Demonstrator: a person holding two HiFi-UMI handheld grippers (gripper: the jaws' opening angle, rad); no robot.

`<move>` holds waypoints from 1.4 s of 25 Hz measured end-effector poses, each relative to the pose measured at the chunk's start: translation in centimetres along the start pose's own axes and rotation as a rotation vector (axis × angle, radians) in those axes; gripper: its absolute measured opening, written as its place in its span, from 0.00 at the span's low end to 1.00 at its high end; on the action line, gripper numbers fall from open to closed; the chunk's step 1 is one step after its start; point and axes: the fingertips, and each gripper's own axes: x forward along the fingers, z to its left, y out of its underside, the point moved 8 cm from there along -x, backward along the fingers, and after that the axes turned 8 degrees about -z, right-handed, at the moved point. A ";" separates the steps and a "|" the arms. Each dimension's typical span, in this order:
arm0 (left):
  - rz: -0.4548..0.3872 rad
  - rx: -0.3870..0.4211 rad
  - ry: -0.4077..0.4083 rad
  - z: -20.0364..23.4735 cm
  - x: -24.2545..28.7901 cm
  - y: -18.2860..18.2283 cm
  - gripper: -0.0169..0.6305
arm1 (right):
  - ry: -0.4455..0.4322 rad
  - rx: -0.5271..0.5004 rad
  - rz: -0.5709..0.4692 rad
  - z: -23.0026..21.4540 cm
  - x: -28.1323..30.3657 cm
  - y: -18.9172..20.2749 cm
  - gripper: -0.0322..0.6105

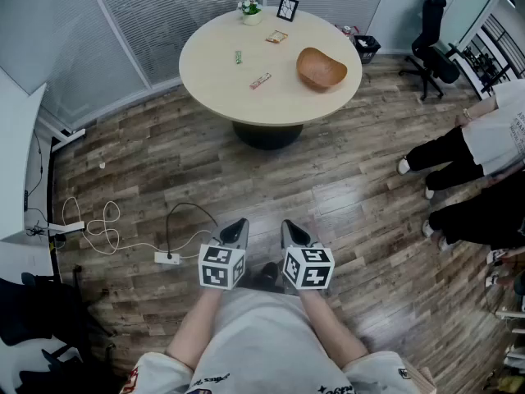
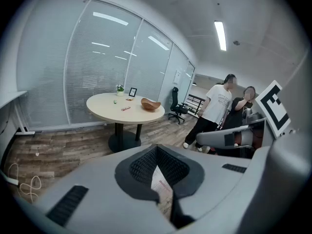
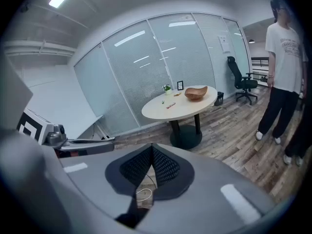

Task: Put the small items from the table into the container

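Pose: both forearms run up from 6 o'clock of the head view, side by side. The left gripper [image 1: 237,226] and right gripper [image 1: 292,228] are held level with each other just in front of the body. Both point toward 12 o'clock and tip down at the wood floor [image 1: 361,187]. They are near each other but not touching.

Jaws: on each gripper the two jaws are pressed together at the tips, with nothing between them.

Count, on the round table [image 1: 213,72], which stands at 12 o'clock, well apart from both grippers:
- Small items, 3: a green piece [image 1: 239,57] at 9 o'clock of the tabletop, a red-and-white wrapper [image 1: 260,80] at 7 o'clock near the centre, and an orange packet [image 1: 276,36] at 12 o'clock.
- Container, 1: a wooden bowl [image 1: 320,68] at 3 o'clock. No item is visible inside it.
- Potted plant [image 1: 250,10], 1, at 11 o'clock on the edge.
- Picture frame [image 1: 287,8], 1, just beside the plant at 12 o'clock.

Surroundings: 1 office chair [image 1: 433,43] at 2 o'clock and 2 people [image 2: 217,106] at 3 o'clock.
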 end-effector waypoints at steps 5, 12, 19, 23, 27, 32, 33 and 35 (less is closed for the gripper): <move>-0.001 -0.003 0.000 0.1 0.3 -0.3 0.04 | 0.000 -0.006 0.006 -0.2 0.3 -0.2 0.05; -0.003 -0.012 -0.017 0.4 1.2 -0.5 0.04 | -0.021 0.033 -0.028 -0.9 1.0 -0.9 0.05; -0.016 -0.021 -0.041 0.7 3.0 -1.9 0.04 | -0.024 0.027 -0.031 -2.3 2.2 -1.9 0.05; -0.024 -0.027 -0.038 1.6 5.5 -3.3 0.04 | -0.024 0.039 -0.020 -3.4 4.2 -2.9 0.05; -0.018 -0.032 -0.026 3.1 9.2 -4.8 0.04 | -0.011 0.043 -0.017 -5.0 7.4 -4.7 0.05; 0.003 -0.040 -0.003 6.3 15.4 -7.7 0.04 | 0.030 0.033 -0.015 -7.2 12.9 -8.5 0.05; 0.007 -0.038 0.002 7.0 16.8 -8.6 0.04 | 0.039 0.032 -0.014 -7.6 14.2 -9.4 0.05; 0.015 -0.031 0.011 8.4 19.5 -10.5 0.04 | 0.054 0.034 -0.012 -8.5 16.9 -11.4 0.05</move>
